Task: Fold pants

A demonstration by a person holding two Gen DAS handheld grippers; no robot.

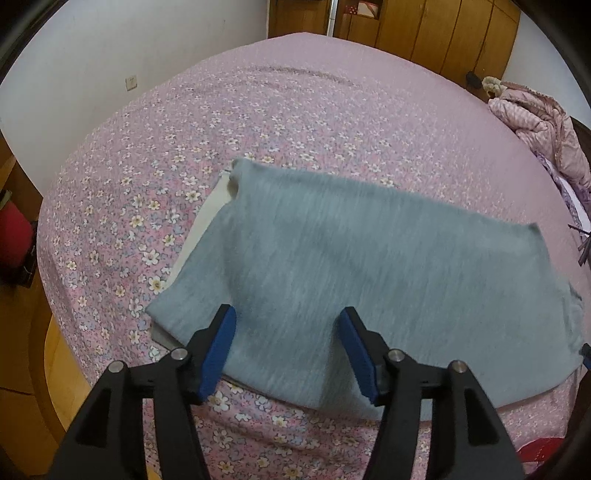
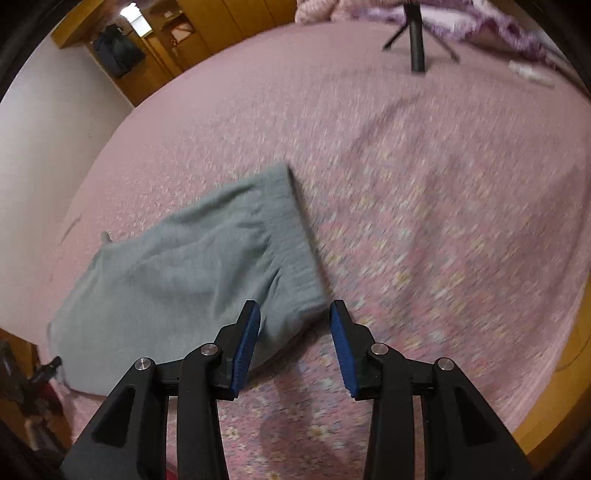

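Grey pants [image 1: 369,266] lie folded into a wide flat block on the pink flowered bedsheet [image 1: 221,122], with a pale inner layer showing along their left edge. My left gripper [image 1: 288,349] hangs open just above the near edge of the pants, nothing between its blue pads. In the right wrist view the same grey pants [image 2: 192,273] lie to the left, blurred by motion. My right gripper [image 2: 294,343] is open over the pants' near right corner, holding nothing.
A pink quilted jacket [image 1: 535,122] is heaped at the bed's far right. A black tripod [image 2: 417,37] stands on the bed beyond the pants, a white object [image 2: 532,75] beside it. Wooden wardrobes [image 1: 424,33] line the far wall. The bed edge and wooden floor [image 1: 22,369] lie near left.
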